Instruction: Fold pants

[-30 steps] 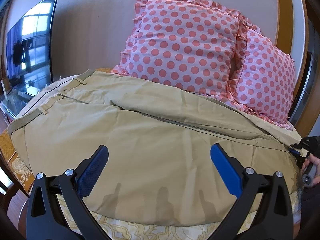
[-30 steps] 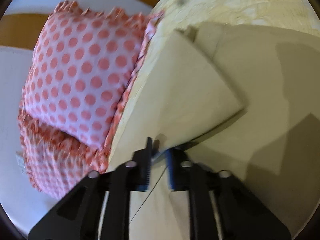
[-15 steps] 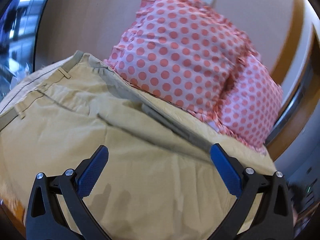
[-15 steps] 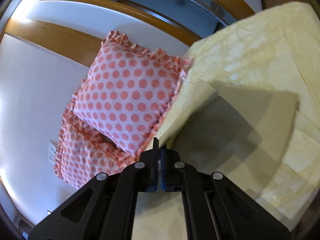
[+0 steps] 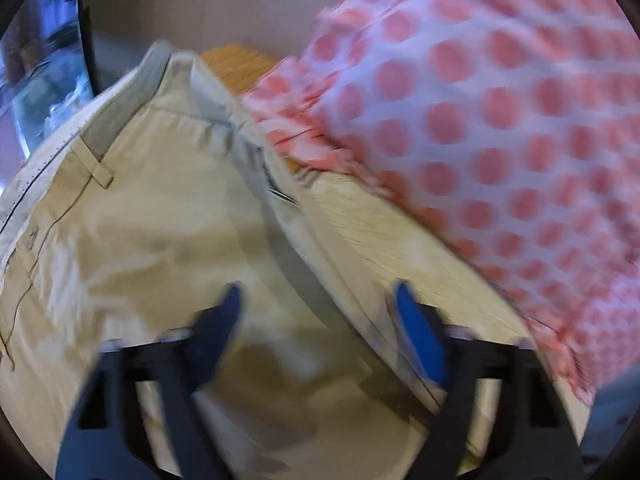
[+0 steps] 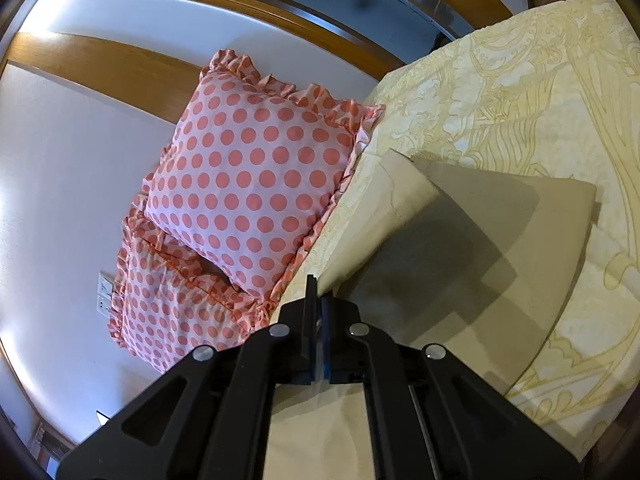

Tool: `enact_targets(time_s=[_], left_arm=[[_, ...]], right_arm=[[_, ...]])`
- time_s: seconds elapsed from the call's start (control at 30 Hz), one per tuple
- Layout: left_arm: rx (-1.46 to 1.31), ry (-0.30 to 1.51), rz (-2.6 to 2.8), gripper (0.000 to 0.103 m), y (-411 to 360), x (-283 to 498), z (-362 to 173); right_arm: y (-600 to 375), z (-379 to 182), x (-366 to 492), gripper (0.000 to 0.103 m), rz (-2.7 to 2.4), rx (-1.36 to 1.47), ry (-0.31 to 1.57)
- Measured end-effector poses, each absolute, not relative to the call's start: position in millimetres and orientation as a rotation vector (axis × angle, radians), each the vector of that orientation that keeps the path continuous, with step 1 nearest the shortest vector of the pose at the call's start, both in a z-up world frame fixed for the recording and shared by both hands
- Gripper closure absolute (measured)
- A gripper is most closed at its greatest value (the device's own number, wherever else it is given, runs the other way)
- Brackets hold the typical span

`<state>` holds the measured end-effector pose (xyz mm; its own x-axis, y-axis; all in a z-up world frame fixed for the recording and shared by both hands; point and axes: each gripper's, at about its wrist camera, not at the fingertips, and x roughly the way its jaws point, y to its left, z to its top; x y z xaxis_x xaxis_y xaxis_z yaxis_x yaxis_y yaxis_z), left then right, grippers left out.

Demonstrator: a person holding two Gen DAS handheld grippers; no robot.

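Observation:
Khaki pants (image 5: 152, 232) lie spread on the bed, waistband and belt loops at the upper left of the blurred left wrist view. My left gripper (image 5: 320, 320) is open, its blue-padded fingers low over the far edge of the pants, one on each side of it. My right gripper (image 6: 318, 292) is shut on the pants (image 6: 472, 248), pinching the upper leg's edge and holding it lifted. The leg ends lie flat on the bedspread beyond it.
Two pink polka-dot pillows (image 6: 256, 184) lean on the wall and wooden headboard (image 6: 120, 68) along the far side of the pants; one fills the right of the left wrist view (image 5: 500, 120). A yellow patterned bedspread (image 6: 540, 92) covers the bed. A dark TV screen (image 5: 44, 40) stands at left.
My left gripper has moved forward and down toward the far edge of the pants near the pillows, and its fingers have narrowed. My right gripper closed on the leg edge and lifted it.

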<state>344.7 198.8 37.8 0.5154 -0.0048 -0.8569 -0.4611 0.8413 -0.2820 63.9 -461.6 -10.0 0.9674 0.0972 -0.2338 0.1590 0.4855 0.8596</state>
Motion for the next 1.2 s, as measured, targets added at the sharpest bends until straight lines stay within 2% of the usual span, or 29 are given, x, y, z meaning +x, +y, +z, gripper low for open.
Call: enact_targets(time_s=[0.03,0.1,0.13,0.3,0.37,0.47,0.57,0.77,1.13,1.2], left_arm=[[-0.557,1.006,0.271,0.083,203.6,347.1,33.5],[-0.670,0.932,0.215,0.092,214.4,333.0,36.9],[-0.669,0.899,0.206,0.093,215.2,323.1,44.7],[-0.526,0.717,0.140,0.093,210.8,212.7,104.4],[-0.527,0.679,0.114,0.094,213.7,161.2,110.1],[-0.523,0.695,0.114,0.093,212.9,83.4,86.8],[-0.555,0.758,0.117,0.094,212.9,40.6,46.2],[-0.602,0.800,0.114,0.093,210.8,6.4,6.7],[-0.562,0.736,0.095,0.092,202.1,-12.3,1.4],[-0.554,0.718,0.081,0.090,202.5,-15.8,0.4]], right_arm=[[-463.2,-9.5,65.8,0.101,-0.041,1.063,0.269],[-468.1,-4.1,73.3,0.101,-0.040,1.038,0.272],[-469.4,-1.0,75.2,0.101,-0.038,1.025,0.269],[-478.3,26.1,69.2,0.101,-0.016,0.969,0.206],[-480.9,25.6,58.7,0.101,-0.049,0.950,0.218],[-485.2,5.6,47.9,0.101,-0.122,0.940,0.300],[-491.2,-18.4,40.9,0.101,-0.162,0.967,0.371],[-497.4,-31.3,31.8,0.101,-0.204,0.968,0.393],[-502.2,-41.1,18.3,0.102,-0.298,0.930,0.427],[-497.7,-39.0,22.7,0.098,-0.312,0.850,0.467]])
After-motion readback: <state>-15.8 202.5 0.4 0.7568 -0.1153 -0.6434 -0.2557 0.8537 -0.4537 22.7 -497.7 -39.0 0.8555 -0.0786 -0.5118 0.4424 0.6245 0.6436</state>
